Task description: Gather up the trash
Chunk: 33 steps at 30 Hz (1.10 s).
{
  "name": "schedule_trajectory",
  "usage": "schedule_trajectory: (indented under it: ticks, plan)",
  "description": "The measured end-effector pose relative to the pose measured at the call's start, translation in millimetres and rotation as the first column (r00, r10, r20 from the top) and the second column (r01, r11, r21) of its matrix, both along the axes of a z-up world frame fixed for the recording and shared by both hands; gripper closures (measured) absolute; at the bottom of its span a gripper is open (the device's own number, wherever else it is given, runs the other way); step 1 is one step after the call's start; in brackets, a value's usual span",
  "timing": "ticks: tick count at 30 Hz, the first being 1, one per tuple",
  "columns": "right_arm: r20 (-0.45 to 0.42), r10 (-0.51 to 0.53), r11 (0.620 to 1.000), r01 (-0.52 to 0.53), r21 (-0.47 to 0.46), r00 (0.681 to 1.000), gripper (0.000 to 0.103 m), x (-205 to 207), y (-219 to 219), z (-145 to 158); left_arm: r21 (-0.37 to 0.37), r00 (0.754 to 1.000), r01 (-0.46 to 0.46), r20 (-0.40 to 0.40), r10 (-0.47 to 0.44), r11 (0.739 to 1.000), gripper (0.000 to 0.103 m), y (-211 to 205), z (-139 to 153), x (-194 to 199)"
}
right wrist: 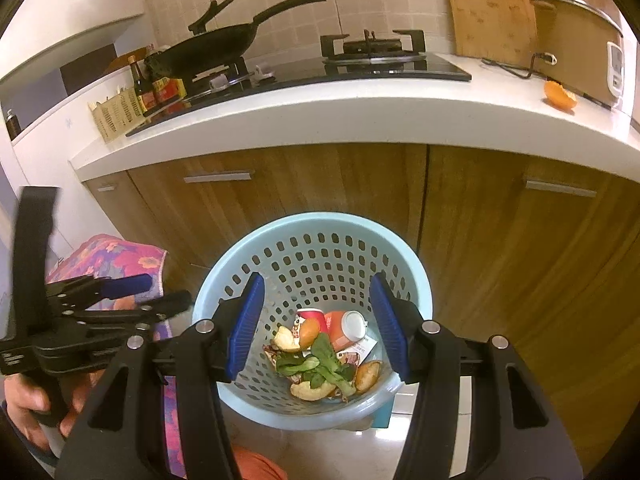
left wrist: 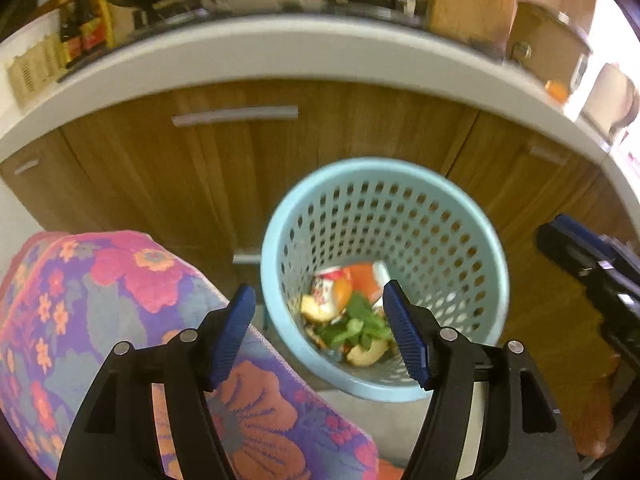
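A light blue perforated trash basket (left wrist: 460, 216) (right wrist: 320, 224) stands on the floor before the wooden cabinets. Inside lie green leaves (right wrist: 320, 364), fruit peels (right wrist: 370, 374), a red-and-white cup (right wrist: 308, 316) and an orange container (right wrist: 340, 328). My left gripper (left wrist: 320, 332) is open and empty, above the basket's near left rim. My right gripper (right wrist: 318, 324) is open and empty, directly above the basket. The left gripper also shows at the left of the right wrist view (right wrist: 160, 292). An orange peel (right wrist: 560, 96) lies on the white counter at right.
A floral cloth-covered seat (left wrist: 120, 300) (right wrist: 116, 252) stands left of the basket. The counter (right wrist: 360, 108) holds a stove with a black pan (right wrist: 216, 44), sauce bottles (right wrist: 144, 88), a cutting board (right wrist: 492, 4) and a rice cooker (right wrist: 576, 40). Cabinet doors have metal handles (right wrist: 218, 177).
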State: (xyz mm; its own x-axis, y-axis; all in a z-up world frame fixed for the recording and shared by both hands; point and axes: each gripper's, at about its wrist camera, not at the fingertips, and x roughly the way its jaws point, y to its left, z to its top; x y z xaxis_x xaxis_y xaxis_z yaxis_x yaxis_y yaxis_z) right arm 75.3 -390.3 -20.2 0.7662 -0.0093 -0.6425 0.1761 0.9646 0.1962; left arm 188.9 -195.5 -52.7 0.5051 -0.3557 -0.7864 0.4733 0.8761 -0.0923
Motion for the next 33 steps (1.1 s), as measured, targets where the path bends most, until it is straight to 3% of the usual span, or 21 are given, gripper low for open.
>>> schedule_trajectory:
  ticks: [4, 7, 9, 12, 17, 22, 28, 33]
  plan:
    - [0.017, 0.012, 1.000, -0.011, -0.009, 1.000, 0.052, -3.4, 5.8, 9.3, -0.067, 0.998, -0.029, 0.045, 0.032, 0.997, 0.034, 17.7, 16.7, -20.2]
    - [0.032, 0.031, 0.999, -0.030, -0.026, 0.999, 0.051, -7.0, 17.5, 20.1, -0.078, 0.992, -0.063, 0.102, 0.071, 0.995, 0.032, 30.1, 29.3, -37.3]
    - [0.044, 0.048, 0.998, -0.046, -0.032, 0.998, 0.046, -10.0, 25.4, 27.7, -0.096, 0.982, -0.095, 0.157, 0.109, 0.991, 0.029, 41.6, 38.0, -52.8]
    - [0.070, 0.082, 0.995, -0.077, -0.071, 0.994, 0.044, -17.3, 45.5, 40.7, -0.145, 0.953, -0.157, 0.236, 0.188, 0.977, 0.023, 65.9, 49.2, -75.9]
    - [0.084, 0.089, 0.988, -0.077, -0.137, 0.992, 0.042, -23.5, 79.5, 50.8, -0.175, 0.882, -0.279, 0.341, 0.324, 0.944, 0.019, 99.2, 52.4, -101.5]
    - [0.084, 0.052, 0.990, -0.040, -0.133, 0.995, 0.038, -24.7, 98.0, 47.3, -0.186, 0.843, -0.332, 0.382, 0.380, 0.925, 0.019, 114.7, 50.4, -109.4]
    - [0.103, 0.006, 0.991, 0.007, -0.131, 0.995, 0.034, -29.2, 103.8, 46.5, -0.164, 0.827, -0.345, 0.413, 0.382, 0.924, 0.018, 120.5, 53.4, -116.9]
    - [0.141, -0.004, 0.973, 0.036, -0.227, 0.990, 0.031, -40.5, 119.2, 51.2, -0.158, 0.837, -0.337, 0.402, 0.372, 0.928, 0.018, 117.3, 47.4, -116.9]
